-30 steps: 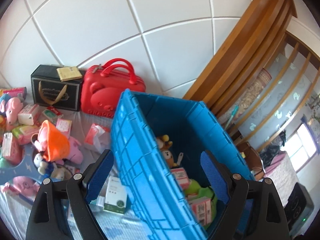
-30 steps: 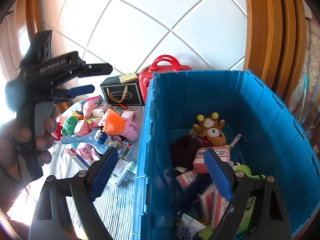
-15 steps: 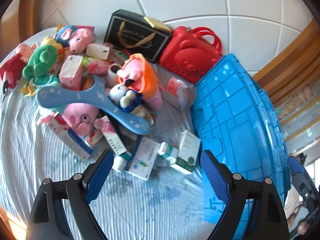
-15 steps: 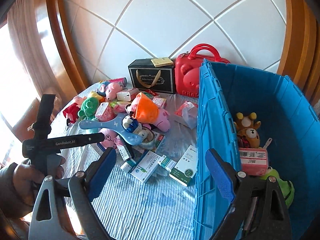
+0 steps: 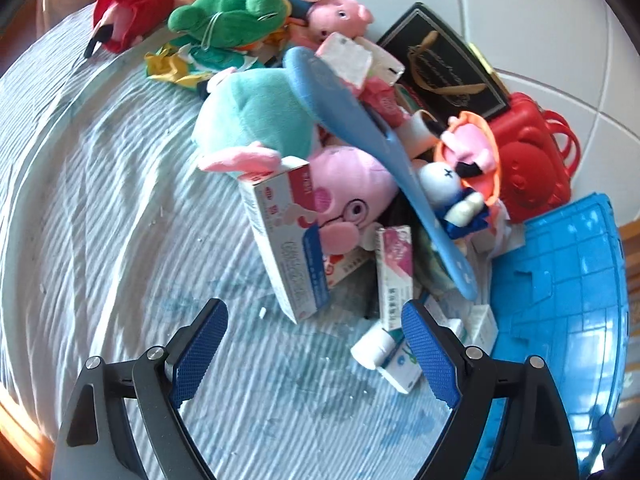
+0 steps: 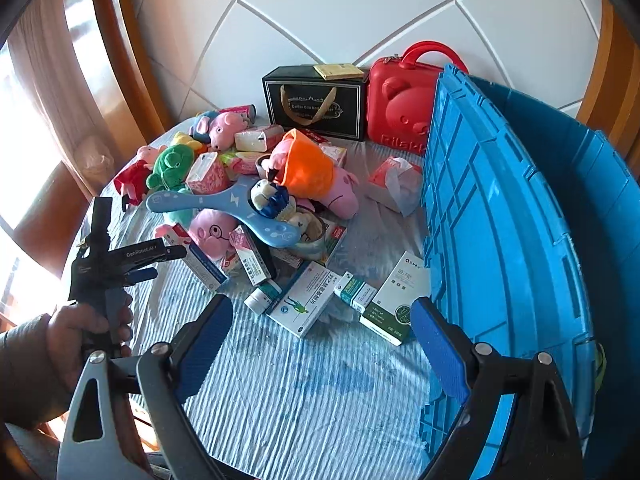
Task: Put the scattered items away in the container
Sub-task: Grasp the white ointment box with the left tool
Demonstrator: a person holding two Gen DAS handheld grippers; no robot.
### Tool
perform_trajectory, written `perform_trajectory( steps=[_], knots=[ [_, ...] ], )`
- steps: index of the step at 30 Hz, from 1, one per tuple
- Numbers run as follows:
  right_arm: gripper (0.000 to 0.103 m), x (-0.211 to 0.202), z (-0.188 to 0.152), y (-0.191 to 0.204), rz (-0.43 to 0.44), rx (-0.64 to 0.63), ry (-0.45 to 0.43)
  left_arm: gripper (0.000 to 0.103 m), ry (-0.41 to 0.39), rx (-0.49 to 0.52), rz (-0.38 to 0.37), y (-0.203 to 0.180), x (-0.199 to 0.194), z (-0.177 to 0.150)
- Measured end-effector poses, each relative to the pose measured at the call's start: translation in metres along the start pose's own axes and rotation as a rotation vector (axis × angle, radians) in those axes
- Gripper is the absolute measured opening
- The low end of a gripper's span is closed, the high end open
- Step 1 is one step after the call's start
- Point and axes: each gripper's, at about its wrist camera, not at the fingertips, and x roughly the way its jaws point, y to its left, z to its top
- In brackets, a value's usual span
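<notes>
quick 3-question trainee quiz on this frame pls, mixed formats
1. True or false: the left gripper is holding a box.
2. Multiple choice: what stands against the wall next to the black gift box? A) red bear-face case B) green bucket C) wooden stool
3. Fill in: the long blue paddle-shaped toy lies on top of the ____ of toys and boxes.

Key: 1 false, both grippers (right gripper) are open and empty. 2 A, the red bear-face case. 3 pile, left of the blue crate.
</notes>
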Motion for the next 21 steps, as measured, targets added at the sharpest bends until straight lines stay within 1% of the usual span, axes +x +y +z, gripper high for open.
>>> perform_trajectory(
  steps=[3, 7, 9, 11, 12, 13, 14, 21],
  knots=[
    [0.091, 0.012, -0.005, 0.004, -0.001, 0.003, 0.036, 0.089, 0.009, -0.052, 0.016, 0.016, 0.021, 0.008],
    [0.091, 0.022, -0.009, 0.010, -0.005, -0.004, 0.065, 0.088, -0.016, -0.088, 0.010, 0.027, 0.038, 0.021],
    [0.091, 0.027, -0.010, 0.012, -0.009, -0.007, 0.076, 0.082, -0.020, -0.085, 0.006, 0.027, 0.045, 0.026],
    [0.091, 0.035, -0.011, 0.013, -0.015, -0.007, 0.085, 0.066, 0.000, -0.080, -0.005, 0.026, 0.051, 0.031],
    [0.091, 0.039, -0.011, 0.013, -0.018, -0.007, 0.086, 0.061, 0.004, -0.072, -0.009, 0.024, 0.053, 0.032],
    [0.091, 0.043, -0.012, 0.013, -0.020, -0.007, 0.086, 0.047, 0.006, -0.058, -0.009, 0.022, 0.054, 0.033],
    [0.091, 0.050, -0.013, 0.014, -0.023, -0.010, 0.089, 0.044, 0.009, -0.048, -0.012, 0.020, 0.054, 0.033],
    [0.091, 0.113, -0.020, 0.014, -0.029, 0.035, 0.150, 0.043, 0.015, -0.003, -0.033, 0.023, 0.038, 0.024]
  ],
)
